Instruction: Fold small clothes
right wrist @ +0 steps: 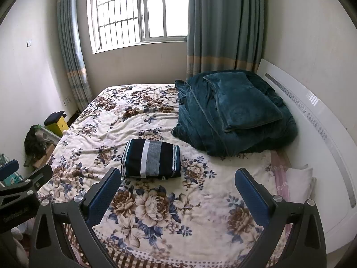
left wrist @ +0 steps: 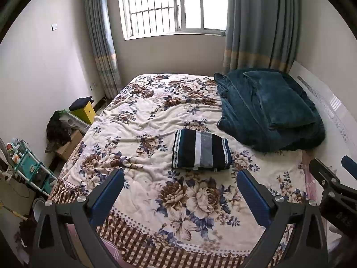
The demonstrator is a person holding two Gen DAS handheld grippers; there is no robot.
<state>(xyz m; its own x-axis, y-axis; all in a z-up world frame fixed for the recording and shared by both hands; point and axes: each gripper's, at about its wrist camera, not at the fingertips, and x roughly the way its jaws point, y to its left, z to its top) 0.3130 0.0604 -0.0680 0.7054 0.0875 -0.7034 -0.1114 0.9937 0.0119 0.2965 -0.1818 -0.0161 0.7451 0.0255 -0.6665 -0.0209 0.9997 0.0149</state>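
A striped garment (left wrist: 200,150), dark blue, white and grey, lies folded into a neat rectangle on the floral bedspread (left wrist: 142,120). It also shows in the right wrist view (right wrist: 151,159). My left gripper (left wrist: 180,176) is open and empty, held above the bed just short of the garment. My right gripper (right wrist: 178,175) is open and empty, with the garment just beyond its left finger. The right gripper's side shows at the right edge of the left wrist view (left wrist: 334,185), and the left gripper's side shows at the left edge of the right wrist view (right wrist: 24,183).
A bundled teal blanket (left wrist: 270,109) lies at the back right of the bed, by the white headboard (right wrist: 312,120). A pink-striped pillow (right wrist: 294,178) is at the right. Boxes, a yellow stool (left wrist: 83,110) and a teal rack (left wrist: 29,165) crowd the floor at the left.
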